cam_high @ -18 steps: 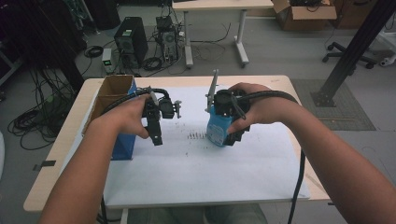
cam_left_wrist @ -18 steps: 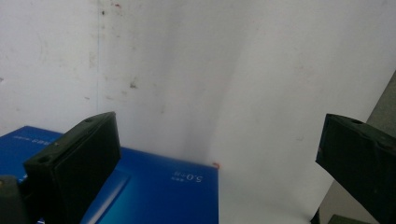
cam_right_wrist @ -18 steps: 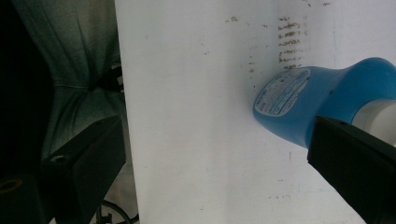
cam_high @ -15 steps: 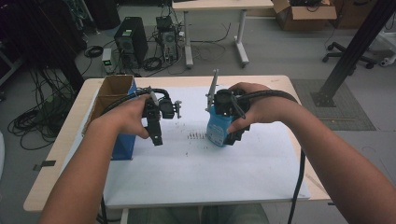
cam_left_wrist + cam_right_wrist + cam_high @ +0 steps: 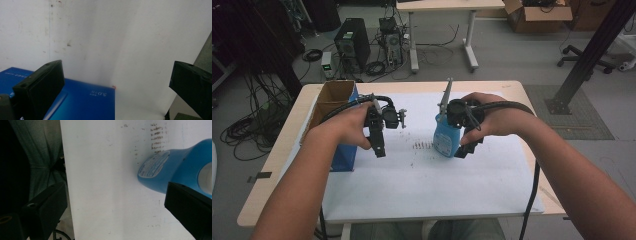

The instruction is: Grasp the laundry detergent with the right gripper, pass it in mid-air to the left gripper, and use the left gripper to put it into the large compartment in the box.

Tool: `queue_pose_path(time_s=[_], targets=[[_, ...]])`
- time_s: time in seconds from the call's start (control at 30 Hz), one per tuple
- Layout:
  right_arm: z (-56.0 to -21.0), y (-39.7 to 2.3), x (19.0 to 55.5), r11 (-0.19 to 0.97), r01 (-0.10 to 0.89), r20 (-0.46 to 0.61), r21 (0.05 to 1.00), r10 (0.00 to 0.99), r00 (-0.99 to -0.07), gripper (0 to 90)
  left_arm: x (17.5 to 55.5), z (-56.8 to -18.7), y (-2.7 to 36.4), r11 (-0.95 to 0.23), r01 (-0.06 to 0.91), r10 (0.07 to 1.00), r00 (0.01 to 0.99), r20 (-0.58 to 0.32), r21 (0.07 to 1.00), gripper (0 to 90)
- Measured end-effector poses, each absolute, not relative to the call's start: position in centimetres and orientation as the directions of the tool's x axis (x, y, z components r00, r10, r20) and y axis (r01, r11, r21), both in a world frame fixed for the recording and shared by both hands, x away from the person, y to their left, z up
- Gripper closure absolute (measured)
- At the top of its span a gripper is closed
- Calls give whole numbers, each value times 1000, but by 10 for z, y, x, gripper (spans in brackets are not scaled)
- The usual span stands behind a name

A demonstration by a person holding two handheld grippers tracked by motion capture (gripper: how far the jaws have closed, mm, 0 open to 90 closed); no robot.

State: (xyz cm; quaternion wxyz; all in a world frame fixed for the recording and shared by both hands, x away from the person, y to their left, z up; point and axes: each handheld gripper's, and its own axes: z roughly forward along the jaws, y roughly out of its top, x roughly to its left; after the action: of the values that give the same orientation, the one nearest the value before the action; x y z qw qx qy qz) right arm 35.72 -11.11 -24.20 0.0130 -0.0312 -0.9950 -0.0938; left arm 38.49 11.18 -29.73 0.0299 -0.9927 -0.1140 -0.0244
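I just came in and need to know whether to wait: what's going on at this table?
A person sits at a table covered with a white sheet, a two-jaw gripper in each hand. The right gripper hovers right beside a blue bottle standing on the sheet, jaws open and nothing between them. The left gripper hangs open over the sheet next to a blue box at the table's left. Nothing is gripped at this moment.

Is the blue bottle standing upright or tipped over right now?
Upright. The blue bottle stands on the white sheet in the high view, base down, beside the right tongs, whose jaws stand apart with nothing between them.
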Motion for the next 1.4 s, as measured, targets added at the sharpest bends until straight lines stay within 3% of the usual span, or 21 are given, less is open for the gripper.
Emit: queue_pose_path(time_s=[1.4], targets=[[-262,-148,362,964,177,35,200,173,-984,48,378,-294,115,-976,214,212,975,61,-46,2]])
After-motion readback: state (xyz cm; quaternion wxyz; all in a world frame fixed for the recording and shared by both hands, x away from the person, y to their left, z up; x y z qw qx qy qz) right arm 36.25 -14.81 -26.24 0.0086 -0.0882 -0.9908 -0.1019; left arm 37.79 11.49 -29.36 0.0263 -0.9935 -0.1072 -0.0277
